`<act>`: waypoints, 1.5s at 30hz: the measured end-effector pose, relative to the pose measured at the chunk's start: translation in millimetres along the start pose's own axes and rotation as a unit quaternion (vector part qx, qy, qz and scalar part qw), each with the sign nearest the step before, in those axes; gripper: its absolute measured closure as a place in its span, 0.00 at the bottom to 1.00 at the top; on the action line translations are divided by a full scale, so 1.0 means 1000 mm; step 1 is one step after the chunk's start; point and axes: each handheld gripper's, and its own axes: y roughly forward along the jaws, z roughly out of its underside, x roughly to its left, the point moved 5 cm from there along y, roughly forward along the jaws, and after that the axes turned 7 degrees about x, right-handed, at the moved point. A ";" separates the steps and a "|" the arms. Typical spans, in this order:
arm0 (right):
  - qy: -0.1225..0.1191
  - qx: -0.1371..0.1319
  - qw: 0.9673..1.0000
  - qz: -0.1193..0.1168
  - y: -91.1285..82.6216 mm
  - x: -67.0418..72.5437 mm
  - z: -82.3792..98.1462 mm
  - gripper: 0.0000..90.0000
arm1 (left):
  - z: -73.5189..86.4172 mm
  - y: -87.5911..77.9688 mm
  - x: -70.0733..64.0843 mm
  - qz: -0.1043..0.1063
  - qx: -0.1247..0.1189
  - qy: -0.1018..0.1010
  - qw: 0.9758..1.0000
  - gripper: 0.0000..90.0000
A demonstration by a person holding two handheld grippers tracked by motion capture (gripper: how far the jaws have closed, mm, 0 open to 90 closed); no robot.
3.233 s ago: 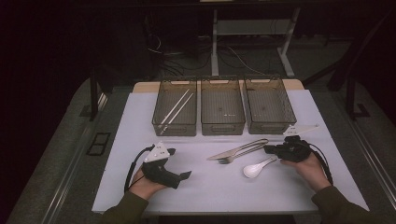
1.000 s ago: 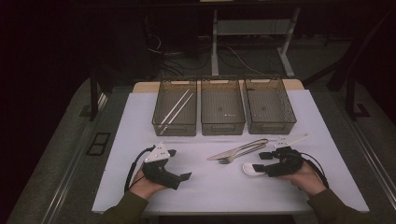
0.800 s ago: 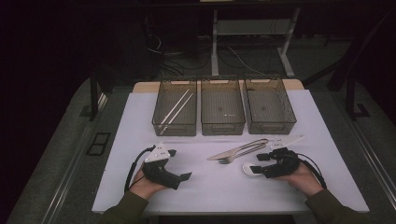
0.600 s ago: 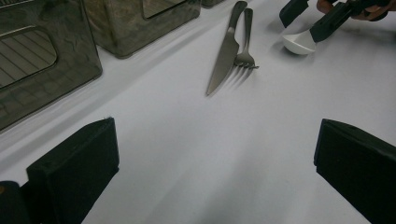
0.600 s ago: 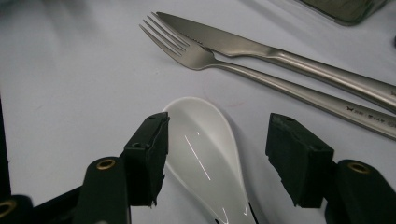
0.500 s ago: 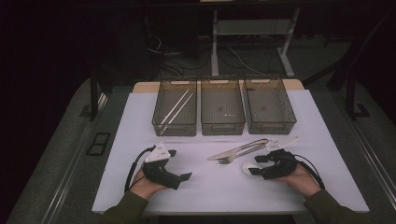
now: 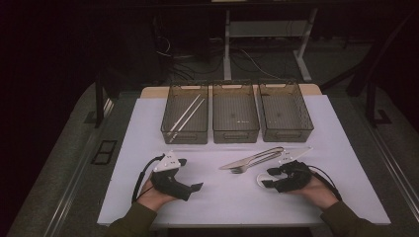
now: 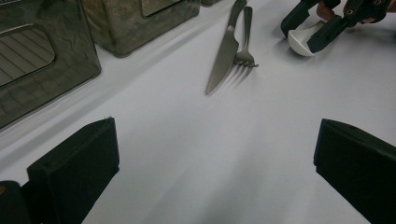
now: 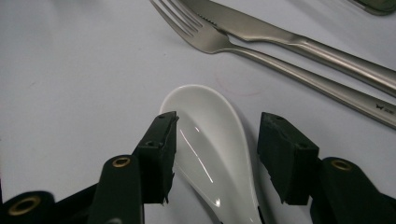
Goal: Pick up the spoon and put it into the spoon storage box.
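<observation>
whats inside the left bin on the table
The left bin holds two pale chopsticks lying slanted across its floor, side by side. Its dark near wall hides the strip of floor behind it, so anything small lying there cannot be seen.

You are working in a lab or test room set up for recording, not a home. Your table [image 7: 148, 118] wears a plain white sheet and stands in a dark room, with loose cables [image 7: 183, 59] on the far floor and a bare metal stand [image 7: 227, 44] behind. Three identical clear bins [image 7: 235, 129] line its far edge.
</observation>
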 end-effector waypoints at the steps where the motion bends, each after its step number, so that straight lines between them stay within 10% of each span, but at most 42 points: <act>1: -0.003 0.002 1.000 -0.001 0.000 0.001 0.000 0.54 | 0.000 0.000 0.000 0.000 0.000 0.000 1.000 0.00; 45: -0.100 0.045 0.994 -0.002 -0.004 0.018 0.004 0.88 | 0.000 0.000 -0.001 0.001 0.001 0.007 1.000 0.00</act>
